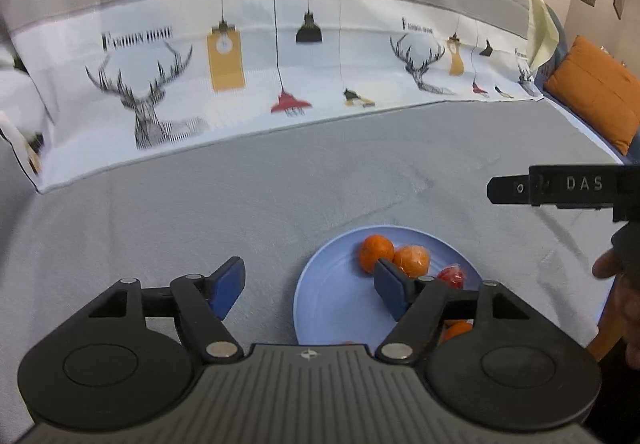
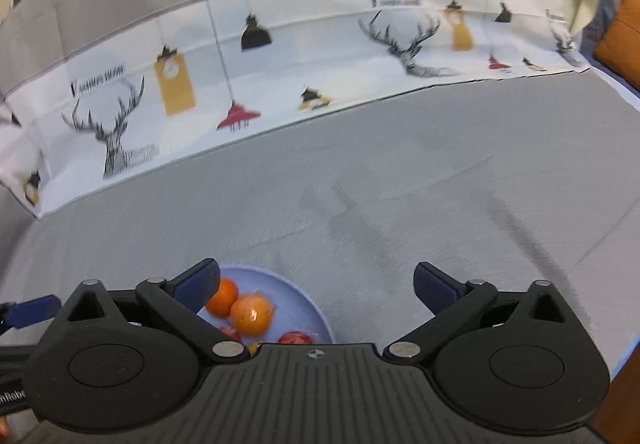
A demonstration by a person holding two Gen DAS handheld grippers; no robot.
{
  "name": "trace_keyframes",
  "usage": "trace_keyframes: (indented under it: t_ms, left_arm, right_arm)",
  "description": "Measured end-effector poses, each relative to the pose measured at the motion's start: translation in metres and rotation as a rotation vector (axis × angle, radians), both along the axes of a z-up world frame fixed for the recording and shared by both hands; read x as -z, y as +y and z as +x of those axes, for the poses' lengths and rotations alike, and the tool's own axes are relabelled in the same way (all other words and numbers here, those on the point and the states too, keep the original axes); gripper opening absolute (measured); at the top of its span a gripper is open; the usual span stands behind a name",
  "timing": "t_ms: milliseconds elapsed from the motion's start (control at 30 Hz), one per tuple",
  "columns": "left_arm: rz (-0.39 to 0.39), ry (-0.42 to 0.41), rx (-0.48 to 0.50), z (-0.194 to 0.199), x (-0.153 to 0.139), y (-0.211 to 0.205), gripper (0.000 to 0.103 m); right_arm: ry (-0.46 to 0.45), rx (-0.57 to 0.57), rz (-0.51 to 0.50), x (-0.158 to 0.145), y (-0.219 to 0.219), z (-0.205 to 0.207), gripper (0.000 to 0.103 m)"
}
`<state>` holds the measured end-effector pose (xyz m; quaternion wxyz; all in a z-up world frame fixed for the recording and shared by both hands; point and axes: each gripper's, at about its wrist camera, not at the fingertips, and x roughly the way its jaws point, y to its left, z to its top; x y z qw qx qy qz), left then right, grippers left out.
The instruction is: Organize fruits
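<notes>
Above the blue plate: left gripper and right gripper both spread, nothing between the pads. Oranges and red fruit lie on the plate. Judgement: lift clear without nudging the rim.

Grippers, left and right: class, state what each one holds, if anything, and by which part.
Nothing is held. The left gripper and right gripper both stand open and empty above the blue plate of fruit.

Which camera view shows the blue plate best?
The left wrist view: most of the blue plate shows there, its bare floor included, with only its near right part behind the left gripper. In the right wrist view the right gripper covers its near half.
</notes>
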<state>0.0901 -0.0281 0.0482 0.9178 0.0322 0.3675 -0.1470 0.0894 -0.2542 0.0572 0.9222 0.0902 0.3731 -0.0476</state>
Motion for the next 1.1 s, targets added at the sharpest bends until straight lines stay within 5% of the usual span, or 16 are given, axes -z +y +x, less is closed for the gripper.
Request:
trace_keyframes:
  t_ms: [133, 233, 467, 833, 1100]
  left_arm:
    - [-0.005, -0.042, -0.016, -0.016, -0.011, -0.001, 0.090]
    - [-0.031, 0.000, -0.057, -0.028, -0.013, 0.002, 0.103]
    - [-0.008, 0.149, -0.222, -0.061, -0.003, 0.005, 0.103]
    - [-0.025, 0.270, -0.256, -0.045, 0.019, 0.013, 0.103]
    - [-0.023, 0.263, -0.236, -0.042, 0.020, 0.007, 0.103]
  right_arm:
    - [-0.001, -0.026, -0.031, -0.009, 0.001, -0.010, 0.102]
    - [0.004, -0.048, -0.023, -0.017, 0.005, -0.026, 0.102]
    - [0.003, -0.113, 0.028, -0.029, 0.013, -0.079, 0.102]
    - [0.088, -0.105, 0.018, -0.007, 0.023, -0.061, 0.102]
    - [0.132, -0.137, -0.036, 0.000, 0.032, -0.057, 0.102]
